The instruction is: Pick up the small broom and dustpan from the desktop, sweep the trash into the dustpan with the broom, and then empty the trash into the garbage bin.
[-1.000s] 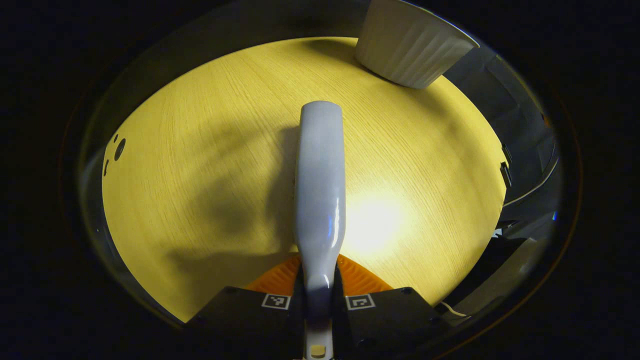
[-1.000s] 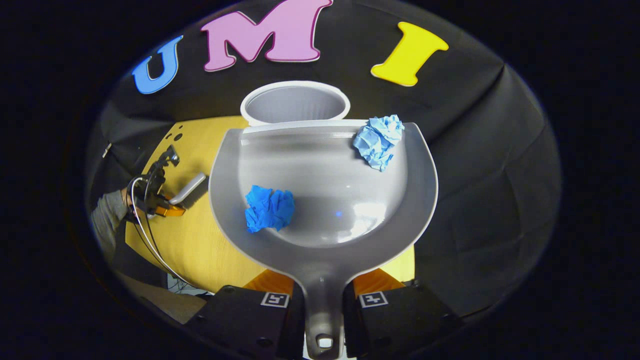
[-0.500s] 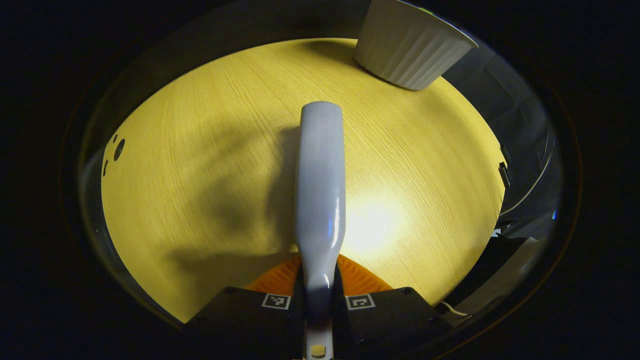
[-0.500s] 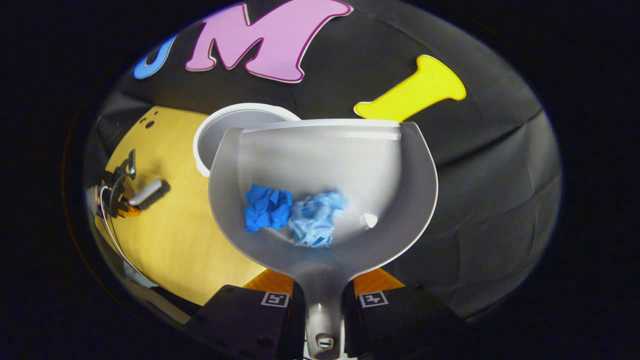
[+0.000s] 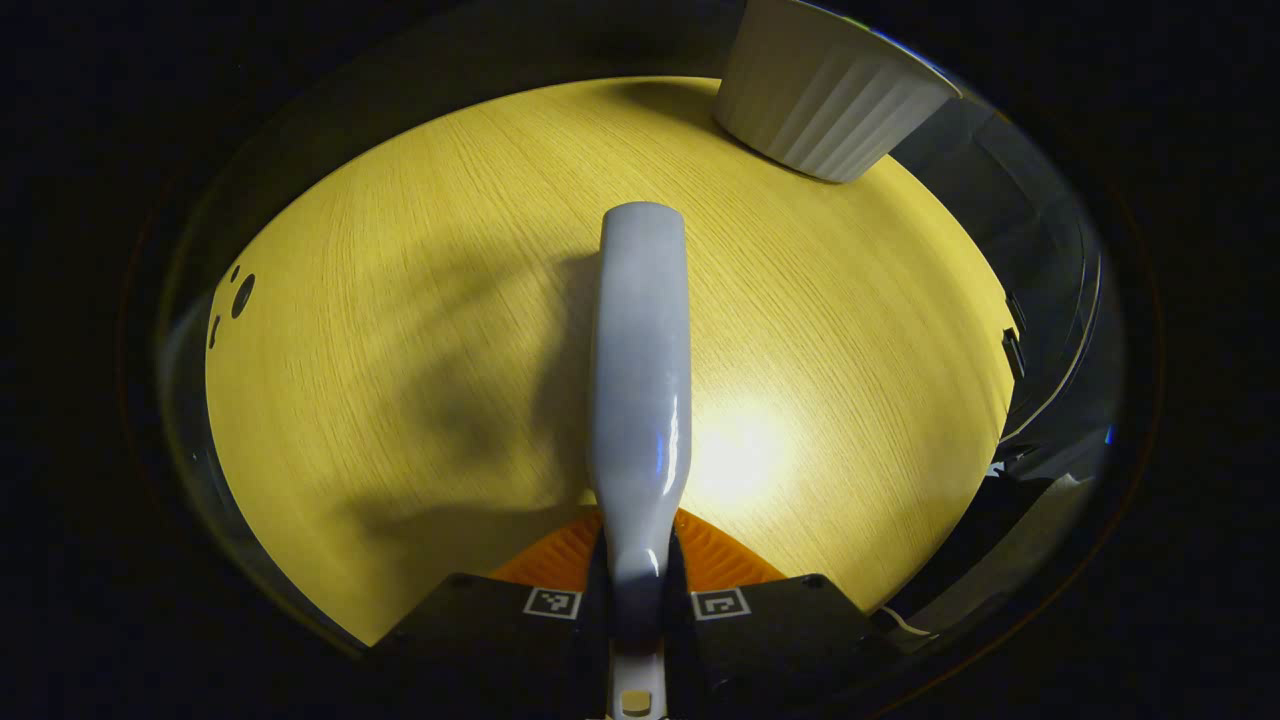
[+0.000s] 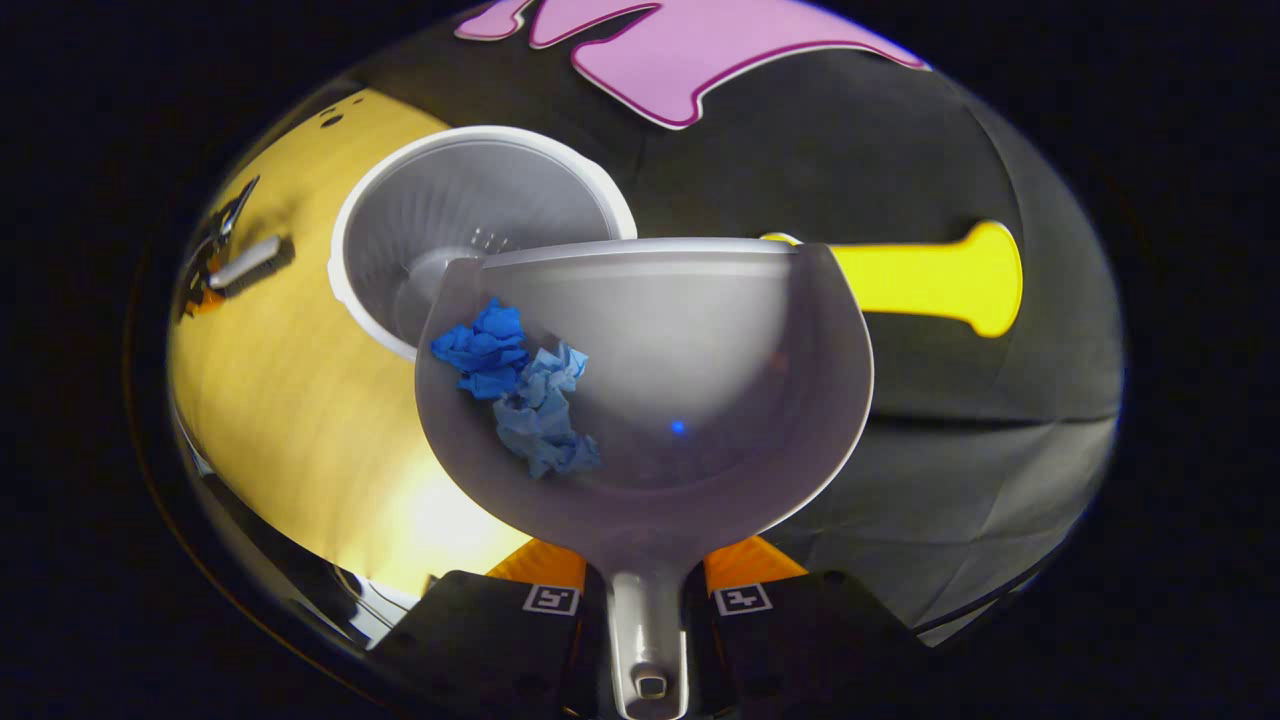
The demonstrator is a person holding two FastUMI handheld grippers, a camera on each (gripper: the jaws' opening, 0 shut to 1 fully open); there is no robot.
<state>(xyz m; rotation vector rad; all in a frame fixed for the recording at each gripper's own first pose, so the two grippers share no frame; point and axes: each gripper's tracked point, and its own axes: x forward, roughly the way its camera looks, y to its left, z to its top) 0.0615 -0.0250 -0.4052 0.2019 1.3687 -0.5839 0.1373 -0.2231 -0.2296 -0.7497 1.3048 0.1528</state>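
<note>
Gripping the dustpan (image 6: 700, 400) (two paper wads (image 6: 515, 385) inside), the right gripper (image 6: 647, 600) hovers beside the bin (image 6: 440, 220).

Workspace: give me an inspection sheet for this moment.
Surface: yellow wood-grain desktop, bare around the broom.
Job's things: broom in left gripper; dustpan tilted beside the white garbage bin, holding two blue paper wads; nothing seen inside the bin.
Clutter: nothing seen.
Grippers: left shut on broom handle; right gripper shut on dustpan handle.
Cables: thin white cable past the desk edge.
Surroundings: black cloth wall.
</note>
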